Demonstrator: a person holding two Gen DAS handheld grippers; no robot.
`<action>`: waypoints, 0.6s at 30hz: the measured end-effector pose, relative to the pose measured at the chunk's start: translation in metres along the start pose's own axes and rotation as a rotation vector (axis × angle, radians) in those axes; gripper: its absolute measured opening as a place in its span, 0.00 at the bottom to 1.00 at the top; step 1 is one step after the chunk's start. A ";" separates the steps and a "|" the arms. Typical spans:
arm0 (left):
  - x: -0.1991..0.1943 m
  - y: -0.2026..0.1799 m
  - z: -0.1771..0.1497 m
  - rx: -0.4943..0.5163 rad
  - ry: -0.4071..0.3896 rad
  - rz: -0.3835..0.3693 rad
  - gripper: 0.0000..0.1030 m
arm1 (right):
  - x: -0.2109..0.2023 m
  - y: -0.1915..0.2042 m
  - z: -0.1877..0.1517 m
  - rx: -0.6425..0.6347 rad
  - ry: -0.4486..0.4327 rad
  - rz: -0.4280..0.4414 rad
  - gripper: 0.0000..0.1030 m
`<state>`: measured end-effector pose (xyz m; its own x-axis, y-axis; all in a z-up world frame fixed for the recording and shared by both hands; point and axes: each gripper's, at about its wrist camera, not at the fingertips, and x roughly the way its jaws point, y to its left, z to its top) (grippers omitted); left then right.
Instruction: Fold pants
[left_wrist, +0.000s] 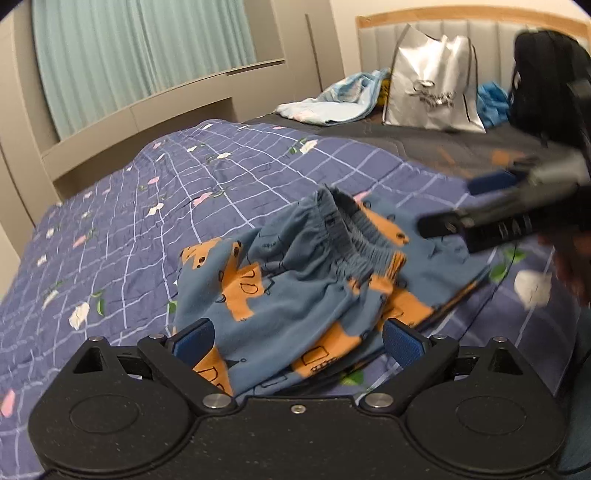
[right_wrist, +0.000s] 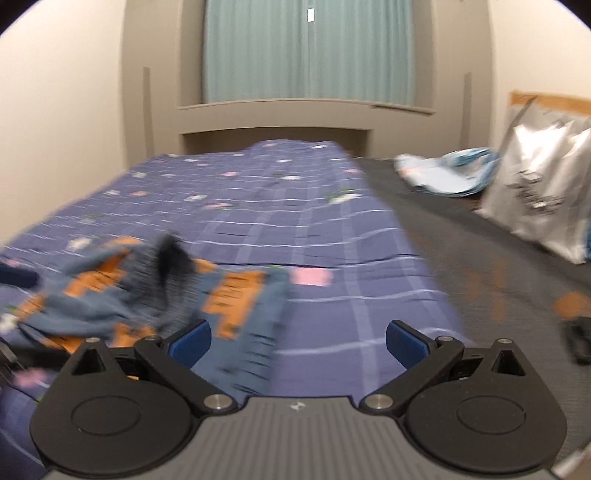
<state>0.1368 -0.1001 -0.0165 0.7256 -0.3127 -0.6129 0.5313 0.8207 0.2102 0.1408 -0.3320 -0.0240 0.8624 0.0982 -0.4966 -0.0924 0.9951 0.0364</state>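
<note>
1. Left wrist view: the pants (left_wrist: 295, 280) are lying bunched on the quilt (left_wrist: 147, 221), their near edge sitting between my left gripper (left_wrist: 298, 338) fingers, which are standing wide apart, pressing nothing.
2. My right gripper (right_wrist: 298, 341) is also gaping, pants just left of its left finger.
3. A silver bag (left_wrist: 432, 85) is standing far beyond.

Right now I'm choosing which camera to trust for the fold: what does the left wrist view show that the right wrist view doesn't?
Only the left wrist view: the pants' elastic waistband in sharp detail, the right gripper reaching in, and a black bag.

Only the right wrist view: a small dark object on the grey sheet, in a blurred picture.

Both: the pants, purple checked quilt, silver bag, light blue cloth, teal curtain, and open jaws.
</note>
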 end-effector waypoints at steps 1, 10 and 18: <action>0.001 0.000 0.000 0.009 -0.001 -0.004 0.92 | 0.004 0.002 0.004 0.010 0.011 0.047 1.00; 0.019 -0.004 0.004 0.009 0.020 -0.101 0.69 | 0.049 0.025 0.043 0.069 0.089 0.310 0.92; 0.025 0.002 0.005 -0.026 0.033 -0.135 0.34 | 0.069 0.031 0.047 0.101 0.129 0.352 0.54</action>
<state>0.1583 -0.1081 -0.0278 0.6331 -0.4057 -0.6593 0.6114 0.7844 0.1044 0.2209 -0.2933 -0.0168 0.7164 0.4381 -0.5429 -0.3167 0.8977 0.3064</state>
